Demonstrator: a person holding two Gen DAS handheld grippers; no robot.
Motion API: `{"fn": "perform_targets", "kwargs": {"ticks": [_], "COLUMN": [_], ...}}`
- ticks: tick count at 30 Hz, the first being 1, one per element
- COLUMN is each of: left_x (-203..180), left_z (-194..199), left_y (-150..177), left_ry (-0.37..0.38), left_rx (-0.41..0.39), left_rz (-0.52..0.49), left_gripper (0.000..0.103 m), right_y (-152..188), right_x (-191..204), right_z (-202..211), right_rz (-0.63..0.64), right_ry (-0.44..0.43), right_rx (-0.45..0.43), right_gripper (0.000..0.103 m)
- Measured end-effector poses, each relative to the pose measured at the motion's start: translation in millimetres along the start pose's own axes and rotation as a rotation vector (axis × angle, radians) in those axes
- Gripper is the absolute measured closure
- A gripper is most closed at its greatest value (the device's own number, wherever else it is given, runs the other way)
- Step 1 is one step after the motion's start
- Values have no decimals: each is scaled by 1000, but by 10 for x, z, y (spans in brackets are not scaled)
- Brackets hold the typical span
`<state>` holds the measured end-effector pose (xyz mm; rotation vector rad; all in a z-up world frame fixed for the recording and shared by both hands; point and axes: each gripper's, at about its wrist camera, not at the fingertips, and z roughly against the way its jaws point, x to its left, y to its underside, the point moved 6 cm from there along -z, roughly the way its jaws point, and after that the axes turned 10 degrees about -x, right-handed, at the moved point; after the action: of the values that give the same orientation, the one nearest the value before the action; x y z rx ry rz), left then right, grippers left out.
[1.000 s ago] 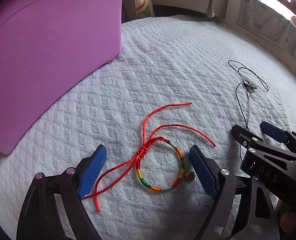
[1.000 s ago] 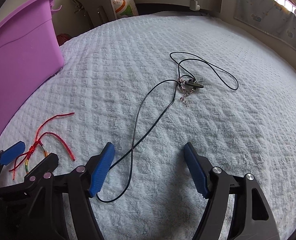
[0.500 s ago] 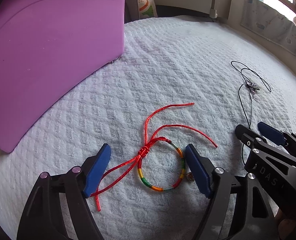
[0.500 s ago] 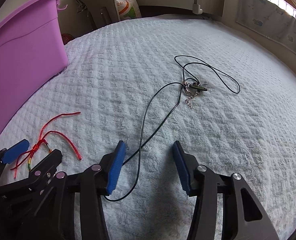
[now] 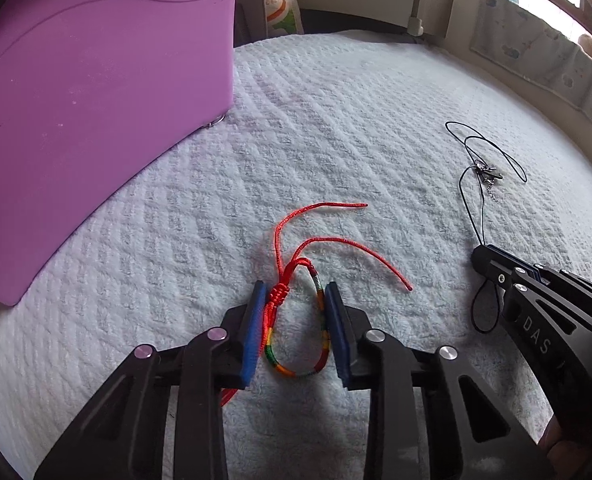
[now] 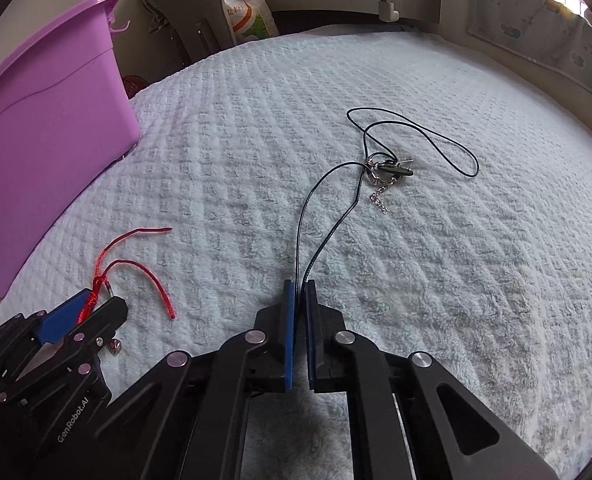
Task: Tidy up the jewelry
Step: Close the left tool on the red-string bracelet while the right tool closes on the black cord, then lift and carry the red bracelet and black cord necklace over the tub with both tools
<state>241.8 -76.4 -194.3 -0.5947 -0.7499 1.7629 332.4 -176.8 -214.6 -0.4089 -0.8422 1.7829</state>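
Observation:
A rainbow-and-red cord bracelet (image 5: 296, 372) lies on the white quilted blanket (image 5: 336, 120). My left gripper (image 5: 295, 286) is closing on it. Both blue pads touch the loop's sides and squeeze it into a narrow oval, and the red tails (image 6: 136, 263) trail away from it. To the right lies a black cord necklace (image 6: 388, 168) with a dark pendant and a short chain. My right gripper (image 6: 299, 283) is shut on the near end of its cord, and two strands run out from between the pads. The two grippers sit side by side, the right gripper (image 5: 482, 254) on the right in the left wrist view.
A large purple plastic bin (image 5: 96, 120) stands on the blanket at the left, close to the bracelet. A small metal bead (image 6: 114, 345) lies by the left gripper (image 6: 100, 300). Beyond the blanket's far edge are a printed bag (image 6: 244, 4) and pale furniture. A hand (image 5: 556, 440) shows at the lower right.
Both grippers went from wide open to closed without shifting. The left pads squeezed the round bracelet into an oval. The right pads came together on the black cord.

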Motion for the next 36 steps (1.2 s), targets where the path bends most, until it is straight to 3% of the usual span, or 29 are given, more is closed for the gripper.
{"fn": "perform_targets", "kwargs": {"ticks": [8, 23, 36], "left_x": [52, 125, 111], "left_z": [66, 460, 1189], "left_y": [-8, 63, -68], "left_ry": [9, 5, 55], "left_rx": [5, 14, 37], "left_rz": [20, -4, -61], "left_gripper": [95, 95, 95], "right_y": [-1, 146, 132], "right_x": [-35, -35, 85], "right_z": [152, 731, 1667], "right_rz": [-24, -58, -121], "right_ry": [4, 32, 38], "right_rx": [-15, -17, -7], "right_gripper": [100, 100, 100]}}
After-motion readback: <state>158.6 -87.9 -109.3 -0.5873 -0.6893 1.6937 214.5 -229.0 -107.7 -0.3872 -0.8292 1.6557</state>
